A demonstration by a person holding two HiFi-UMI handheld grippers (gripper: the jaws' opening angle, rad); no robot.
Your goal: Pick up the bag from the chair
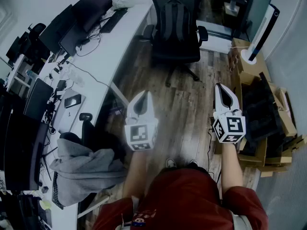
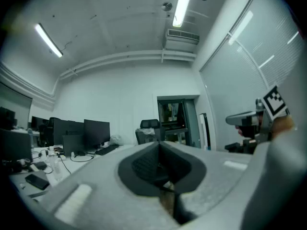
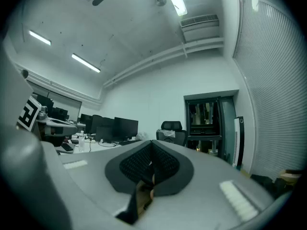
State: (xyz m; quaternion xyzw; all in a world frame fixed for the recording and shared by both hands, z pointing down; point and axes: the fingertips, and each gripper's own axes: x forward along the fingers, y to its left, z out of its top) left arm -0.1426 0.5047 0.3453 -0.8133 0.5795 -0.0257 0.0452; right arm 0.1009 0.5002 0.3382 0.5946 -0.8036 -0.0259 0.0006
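- Your white left gripper (image 1: 143,96) and white right gripper (image 1: 221,87) are both closed and empty.
- Only the head view shows the black backpack (image 1: 173,20) on the far black office chair (image 1: 175,54).

Wood-plank floor (image 1: 189,107), dark cloth bag (image 1: 173,23), cardboard boxes (image 1: 240,63)

Holding left gripper (image 1: 144,98) and right gripper (image 1: 223,92) level and well apart, tips pointing toward 12 o'clock. Pressing each pair of jaws together on nothing. Extending left forearm (image 1: 135,172) and right forearm (image 1: 230,169) from 6 o'clock.
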